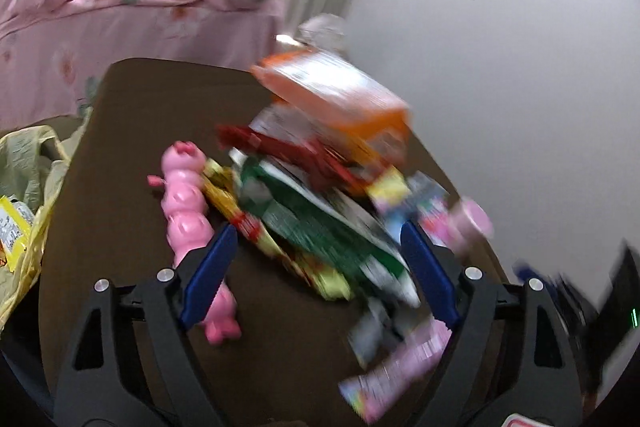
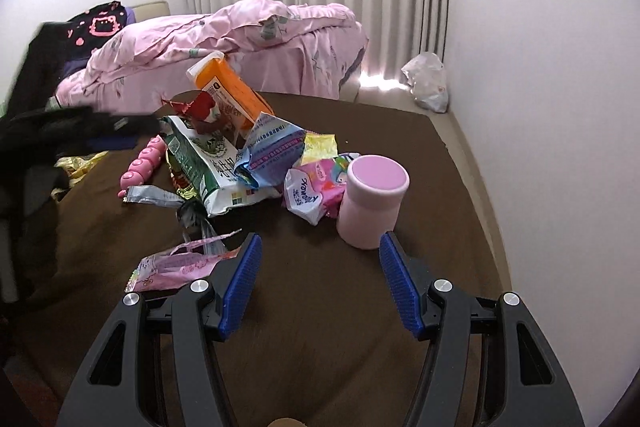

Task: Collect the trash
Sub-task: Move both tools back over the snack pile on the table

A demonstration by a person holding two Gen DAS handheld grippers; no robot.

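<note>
A heap of empty wrappers lies on a dark brown table (image 2: 320, 307): an orange pack (image 2: 230, 87), a green and white bag (image 2: 212, 167), a blue wrapper (image 2: 272, 151) and a flat pink wrapper (image 2: 180, 263). The left wrist view is blurred; it shows the orange pack (image 1: 332, 91), the green bag (image 1: 320, 231) and the pink wrapper (image 1: 400, 363). My left gripper (image 1: 320, 239) is open above the green bag. My right gripper (image 2: 320, 251) is open and empty, just short of a pink jar (image 2: 372, 199).
A pink segmented toy (image 1: 188, 211) lies left of the heap. A yellow-green plastic bag (image 1: 28, 195) with a yellow wrapper in it hangs off the table's left edge. A bed with a pink quilt (image 2: 240, 39) stands behind. A white wall is on the right.
</note>
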